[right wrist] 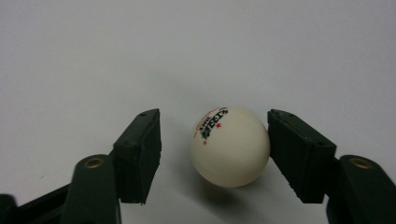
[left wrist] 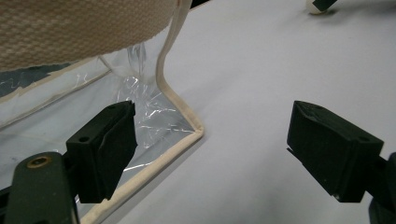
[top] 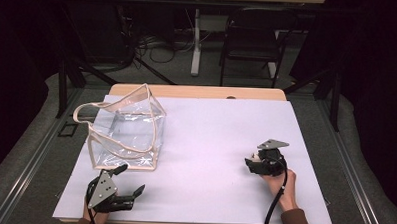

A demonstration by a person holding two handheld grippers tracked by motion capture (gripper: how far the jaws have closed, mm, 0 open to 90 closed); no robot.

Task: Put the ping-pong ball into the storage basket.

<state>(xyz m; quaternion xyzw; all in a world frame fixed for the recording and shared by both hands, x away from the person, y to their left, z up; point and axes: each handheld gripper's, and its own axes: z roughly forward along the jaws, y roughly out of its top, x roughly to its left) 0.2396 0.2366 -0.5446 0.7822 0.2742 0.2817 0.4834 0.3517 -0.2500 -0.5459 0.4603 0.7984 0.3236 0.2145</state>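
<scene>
A white ping-pong ball (right wrist: 229,145) with black and red print lies on the white table cover between the jaws of my right gripper (right wrist: 214,140). The right-hand pad is at the ball's side, while a gap shows between the ball and the left-hand pad. In the high view the right gripper (top: 253,162) sits low on the table's right part. A clear plastic bag (top: 126,129) with beige trim and a strap stands at the left. My left gripper (top: 130,178) rests open just in front of the bag's corner (left wrist: 187,126), with nothing between its jaws.
The white cover (top: 211,122) spans the whole tabletop, with bare room between the bag and the right hand. A dark chair (top: 251,39) and a table leg (top: 196,42) stand beyond the far edge. Floor rails run along both sides.
</scene>
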